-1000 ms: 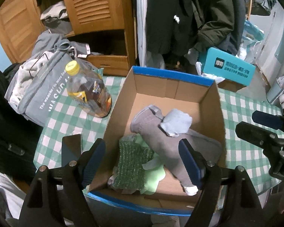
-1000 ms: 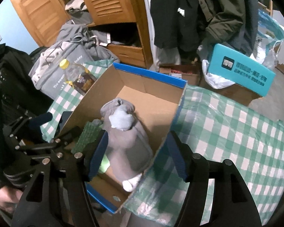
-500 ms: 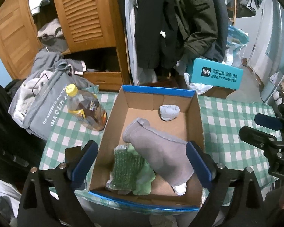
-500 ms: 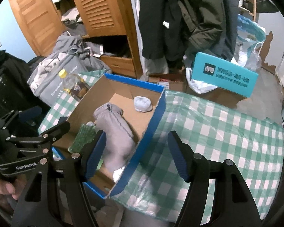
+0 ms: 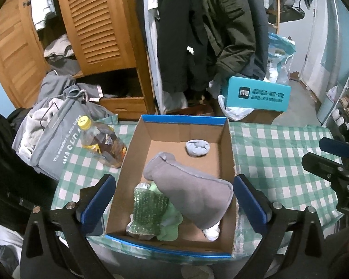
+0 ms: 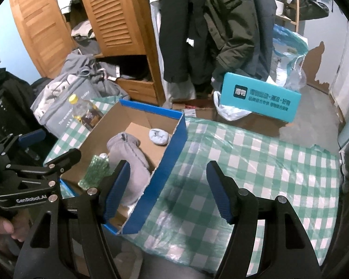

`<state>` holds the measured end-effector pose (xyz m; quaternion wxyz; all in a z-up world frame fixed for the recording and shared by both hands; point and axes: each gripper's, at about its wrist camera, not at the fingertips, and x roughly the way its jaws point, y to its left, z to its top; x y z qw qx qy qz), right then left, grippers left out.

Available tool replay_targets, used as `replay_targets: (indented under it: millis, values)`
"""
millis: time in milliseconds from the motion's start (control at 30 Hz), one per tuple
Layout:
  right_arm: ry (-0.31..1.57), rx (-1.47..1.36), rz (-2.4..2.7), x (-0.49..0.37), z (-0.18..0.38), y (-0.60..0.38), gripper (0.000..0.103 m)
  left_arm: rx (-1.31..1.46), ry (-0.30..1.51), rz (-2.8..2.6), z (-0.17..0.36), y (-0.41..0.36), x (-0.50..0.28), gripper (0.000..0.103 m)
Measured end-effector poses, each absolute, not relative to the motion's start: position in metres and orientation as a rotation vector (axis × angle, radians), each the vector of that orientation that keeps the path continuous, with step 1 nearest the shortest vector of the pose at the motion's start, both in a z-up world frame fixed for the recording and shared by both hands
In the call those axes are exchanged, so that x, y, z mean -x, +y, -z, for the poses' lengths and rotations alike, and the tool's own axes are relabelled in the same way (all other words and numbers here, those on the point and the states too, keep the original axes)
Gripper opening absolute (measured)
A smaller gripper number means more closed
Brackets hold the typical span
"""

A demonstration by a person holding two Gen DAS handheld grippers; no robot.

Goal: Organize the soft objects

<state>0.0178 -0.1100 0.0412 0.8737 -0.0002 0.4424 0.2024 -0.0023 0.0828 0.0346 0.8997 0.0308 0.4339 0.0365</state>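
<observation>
left hand-held gripper point(image 5: 174, 197) gapes empty; grey mitten point(image 5: 190, 186) hides green cloth point(image 5: 172, 220).

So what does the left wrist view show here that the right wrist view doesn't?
Only the left wrist view: the box's near inside with a white item beneath the grey mitt, and the open left gripper straddling the box. Only the right wrist view: a hand holding the left gripper, and the open right gripper over the checked tablecloth. Both: cardboard box, rolled sock, bottle, teal box.
</observation>
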Motion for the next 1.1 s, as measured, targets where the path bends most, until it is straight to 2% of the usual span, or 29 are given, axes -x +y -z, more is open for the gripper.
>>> replay_targets:
  millis: [1100]
  values:
    - [0.936,-0.019,-0.4,-0.014,-0.036,-0.134,0.068,-0.093,0.907,-0.071,-0.032,0.057,0.0,0.102]
